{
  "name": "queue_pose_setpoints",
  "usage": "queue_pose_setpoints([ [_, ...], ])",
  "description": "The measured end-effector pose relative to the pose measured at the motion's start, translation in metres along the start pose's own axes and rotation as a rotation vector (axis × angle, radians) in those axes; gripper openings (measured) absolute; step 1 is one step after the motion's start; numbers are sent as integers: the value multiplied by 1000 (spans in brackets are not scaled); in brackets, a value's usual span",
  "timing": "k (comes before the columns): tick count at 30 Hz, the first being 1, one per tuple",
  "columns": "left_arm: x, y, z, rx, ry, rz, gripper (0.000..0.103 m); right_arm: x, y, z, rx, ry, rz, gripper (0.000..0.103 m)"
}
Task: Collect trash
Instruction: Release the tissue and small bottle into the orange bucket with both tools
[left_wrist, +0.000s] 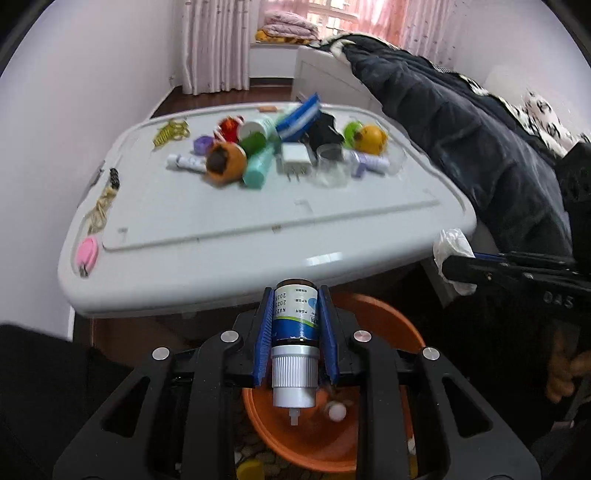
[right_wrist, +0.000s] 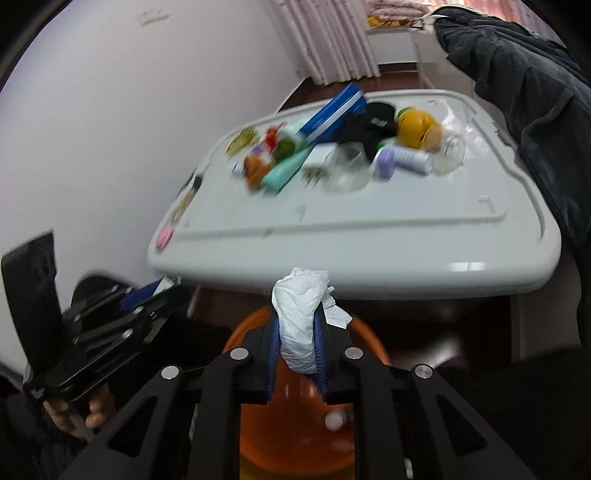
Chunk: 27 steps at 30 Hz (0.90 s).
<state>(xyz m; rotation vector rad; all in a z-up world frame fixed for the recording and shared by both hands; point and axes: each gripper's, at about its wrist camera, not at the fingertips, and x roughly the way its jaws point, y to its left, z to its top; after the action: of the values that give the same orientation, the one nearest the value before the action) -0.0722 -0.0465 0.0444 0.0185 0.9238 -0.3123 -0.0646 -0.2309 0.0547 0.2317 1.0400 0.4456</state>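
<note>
While both hover over orange basin (left_wrist: 384, 314), left claw (left_wrist: 295, 328) clamps bottle (left_wrist: 295, 325) (cap-down), right claw (right_wrist: 297, 332) tissue (right_wrist: 301, 317).

The right claw (right_wrist: 297, 343) is clamping a crumpled white tissue (right_wrist: 301, 317) between its blue pads (right_wrist: 320, 343), above an orange bin (right_wrist: 295, 435) that is sitting below the near edge of the table (right_wrist: 369, 229). A small white ball (right_wrist: 334, 420) is lying inside the bin. At far left, the left claw (right_wrist: 147, 295) is showing, a hand (right_wrist: 74, 413) gripping its handle. On the table, blurred clutter is lying: a blue box (right_wrist: 332, 112), a yellow toy (right_wrist: 415, 127), a clear glass (right_wrist: 345, 168).
</note>
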Motion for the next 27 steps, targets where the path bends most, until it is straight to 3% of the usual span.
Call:
queue_pose_setpoints([
  [8,20,-6,-15,-1,114,-19,23,24,11,-35,6,129,-17,19],
  [11,26,1,-17,-33,146,-15,23,32,11,-39,13,156,-26,38],
  [12,29,3,-18,-42,157,-14,25,33,10,-40,18,162,-23,53],
  [13,32,4,-19,-51,172,-6,36,35,8,-40,20,166,-28,57],
  [14,33,6,-19,-57,178,-1,54,36,7,-40,24,170,-34,57],
  [16,34,9,-19,-69,180,2,66,35,4,-39,38,173,-25,57],
  [22,38,11,-16,-63,191,10,67,30,1,-17,27,132,-36,57],
  [27,35,17,0,-63,141,15,71,38,-1,44,-39,13,-113,62],
])
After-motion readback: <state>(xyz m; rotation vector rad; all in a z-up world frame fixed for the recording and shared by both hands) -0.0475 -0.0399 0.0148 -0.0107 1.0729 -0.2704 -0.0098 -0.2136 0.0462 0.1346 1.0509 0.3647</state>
